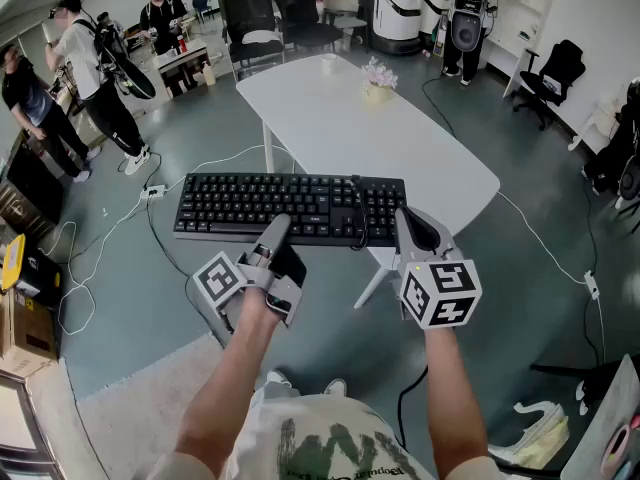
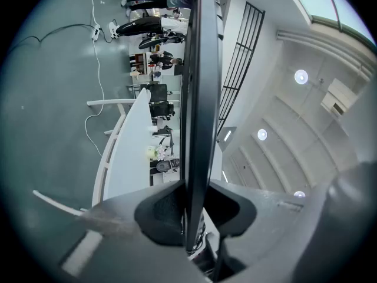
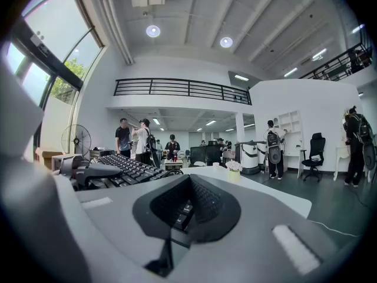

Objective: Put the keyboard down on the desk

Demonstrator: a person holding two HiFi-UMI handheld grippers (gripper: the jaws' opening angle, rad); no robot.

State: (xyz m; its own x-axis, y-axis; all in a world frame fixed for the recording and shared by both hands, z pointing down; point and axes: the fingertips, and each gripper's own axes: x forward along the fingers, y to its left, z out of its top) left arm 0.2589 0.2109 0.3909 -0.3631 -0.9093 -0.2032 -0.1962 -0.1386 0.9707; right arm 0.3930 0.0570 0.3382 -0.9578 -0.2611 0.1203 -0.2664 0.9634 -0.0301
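holding step, goods in transit.

item one: keyboard (image 1: pixel 290 206), black, full size, carried roughly level in the air by its near long side; not yet on the desk (image 1: pixel 400 148). position: in front of the desk's near left edge and near corner, most of its length hanging out past that edge above the floor (image 1: pixel 150 298).

item two: left tool (image 1: pixel 278 236), clamped on the keyboard's near side about mid-length; its own view shows the board edge-on, pinched between both pads.

item three: right tool (image 1: pixel 410 230), clamped on the near side at the number-pad end; keys show in the gap between its jaws.

item four: cable (image 1: pixel 357 213), dark, lying across the keys close to the right tool; where it ends cannot be seen.

item five: flower pot (image 1: pixel 378 76) and cup (image 1: pixel 330 65), at the desk's far end, well apart from the keyboard.

handling note, as judgement:
- carry the board forward and to the right until its whole footprint is over the top, well in from the near left edge.
- keep both ends level so neither tool twists it.
- set the far long side down first, then ease the near side down, since the lower jaws sit under that side.
- keep the cable from being trapped beneath.
- spread the jaws only once the desk bears the weight.
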